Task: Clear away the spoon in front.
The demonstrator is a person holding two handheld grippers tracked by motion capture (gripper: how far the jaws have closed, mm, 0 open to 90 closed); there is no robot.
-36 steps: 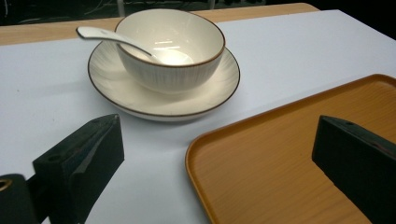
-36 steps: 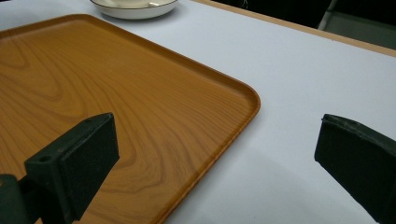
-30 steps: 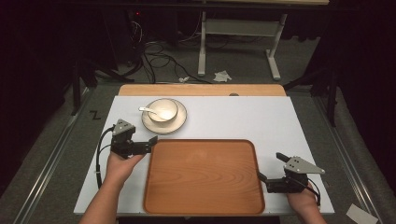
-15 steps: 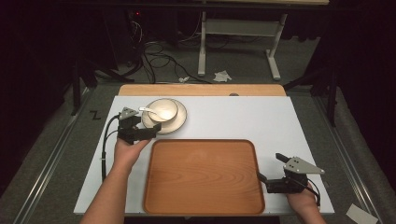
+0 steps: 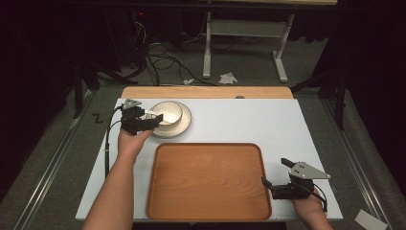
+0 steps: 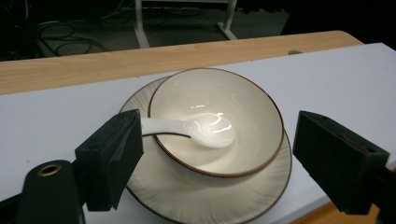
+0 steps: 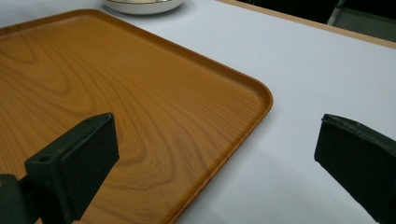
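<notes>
The glossy white ceramic spoon [image 6: 196, 129] is lying in the cream brown-rimmed bowl [image 6: 252, 116] on its plate [image 6: 205, 196], far left. I'm narrowing my left gripper [image 6: 219, 154], jaws just closing, around its handle; nothing is gripped yet. My right gripper [image 7: 219, 163] is waiting open beside the wooden tray [image 7: 116, 88].

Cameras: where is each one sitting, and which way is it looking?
High view: above the person's side, looking forward and down on the table, tray, both forearms, left gripper and right gripper.
Left gripper view: rides on the left gripper, facing the bowl, spoon and plate; its open jaws have just been closing.
Right gripper view: on the right gripper, open jaws over the tray's corner.
All share the plate.
</notes>
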